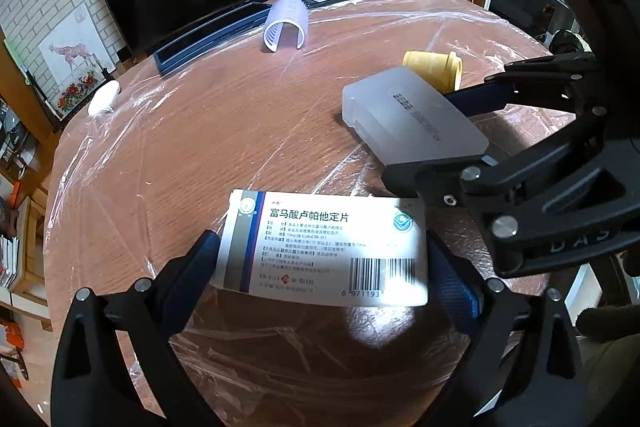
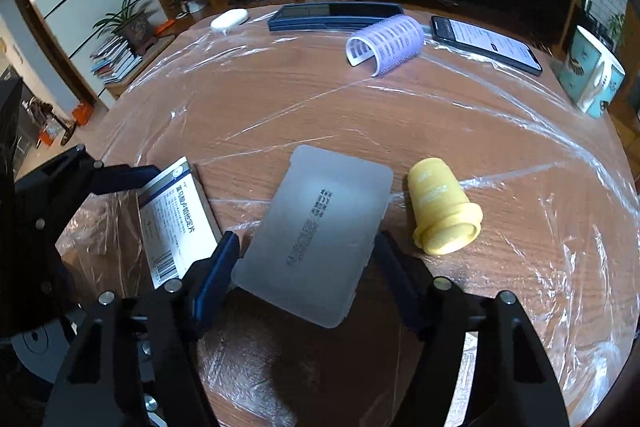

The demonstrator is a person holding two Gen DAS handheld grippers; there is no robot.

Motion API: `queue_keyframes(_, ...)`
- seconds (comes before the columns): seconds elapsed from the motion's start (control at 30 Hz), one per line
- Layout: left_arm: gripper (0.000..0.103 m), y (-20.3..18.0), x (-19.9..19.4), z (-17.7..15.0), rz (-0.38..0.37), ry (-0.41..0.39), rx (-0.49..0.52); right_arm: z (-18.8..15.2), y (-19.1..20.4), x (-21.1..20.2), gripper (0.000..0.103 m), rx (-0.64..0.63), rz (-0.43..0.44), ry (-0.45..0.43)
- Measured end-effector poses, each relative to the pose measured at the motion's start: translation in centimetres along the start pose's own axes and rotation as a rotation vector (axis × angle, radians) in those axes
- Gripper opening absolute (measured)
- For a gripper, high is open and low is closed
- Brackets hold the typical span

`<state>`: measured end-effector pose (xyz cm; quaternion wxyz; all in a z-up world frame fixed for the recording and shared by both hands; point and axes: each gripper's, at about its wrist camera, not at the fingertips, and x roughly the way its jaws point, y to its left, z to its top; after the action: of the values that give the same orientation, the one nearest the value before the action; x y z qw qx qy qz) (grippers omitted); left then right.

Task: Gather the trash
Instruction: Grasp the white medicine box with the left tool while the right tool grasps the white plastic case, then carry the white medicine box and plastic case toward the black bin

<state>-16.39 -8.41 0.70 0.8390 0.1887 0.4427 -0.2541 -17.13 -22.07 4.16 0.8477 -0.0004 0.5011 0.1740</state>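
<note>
Here the left claw [image 1: 324,259] angles steeply down over the near edge of the film-wrapped desk [image 1: 240,131], its blue pads [image 1: 192,275] pressed on both short ends of a white medicine box [image 1: 324,247], printed face up. Right of it, the right claw [image 2: 308,259] tilts down at a similar pitch, straddling a frosted plastic case [image 2: 316,231] lying flat on the desk; left pad touches the case edge, right pad sits at the opposite edge, contact there unclear, so a firm grip cannot be told. Just beside the case on the right lies a yellow cup [image 2: 444,211] on its side. Farther back: purple hair roller [image 2: 388,43], phone [image 2: 484,43], mug [image 2: 592,75].
</note>
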Motion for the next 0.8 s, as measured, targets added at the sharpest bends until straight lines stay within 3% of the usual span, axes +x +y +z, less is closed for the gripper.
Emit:
queue_keyframes(0.2, 0.098, 0.2, -0.1, 0.0, 0.018, -0.006, -0.015, -0.3, -0.3, -0.6, 0.069, 0.005, -0.006, -0.021)
queue_keyframes(0.57, 0.097, 0.5, -1.1, 0.2, 0.033, -0.04, -0.072, -1.0, -3.0, -1.7, 0.068, 0.181, 0.164, -0.057)
queue_keyframes(0.8, 0.097, 0.4, -1.7, 0.4, 0.037, -0.055, -0.101, -1.2, -3.1, -2.9, 0.068, 0.189, 0.17, -0.08)
